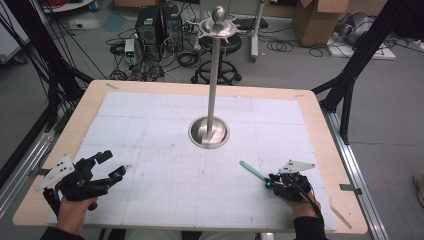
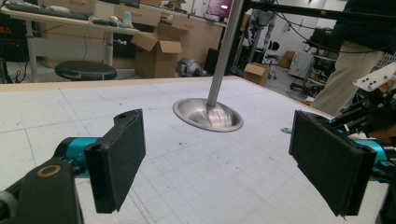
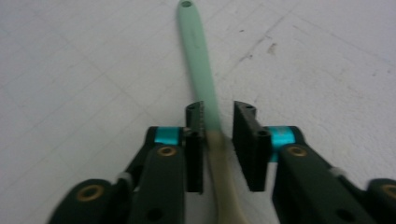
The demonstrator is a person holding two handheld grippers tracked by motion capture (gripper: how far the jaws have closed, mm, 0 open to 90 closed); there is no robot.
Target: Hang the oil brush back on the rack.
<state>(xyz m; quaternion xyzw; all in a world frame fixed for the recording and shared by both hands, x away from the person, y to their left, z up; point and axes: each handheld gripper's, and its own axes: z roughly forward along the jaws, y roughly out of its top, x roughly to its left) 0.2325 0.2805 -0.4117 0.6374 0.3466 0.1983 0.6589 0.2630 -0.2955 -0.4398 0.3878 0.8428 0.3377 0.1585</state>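
A utensil with a mint-green handle (image 1: 252, 171) lies on the white gridded mat at the near right, its holed end pointing toward the metal stand. In the right gripper view the handle (image 3: 201, 60) runs between my right gripper's (image 3: 218, 116) jaws and turns beige lower down. The left pad (image 3: 196, 126) sits against it; a narrow gap shows at the other pad. My right gripper (image 1: 268, 181) is low over the mat. My left gripper (image 1: 111, 165) rests at the near left, jaws wide open with nothing between them (image 2: 219, 163).
A tall metal stand (image 1: 214, 75) with a dish-shaped base (image 1: 209, 132) and a hooked crown rises mid-table; its base (image 2: 208, 115) is ahead of the left gripper. A person in tan trousers (image 2: 348, 70) stands beyond the table. Boxes, stools and cables lie on the floor behind.
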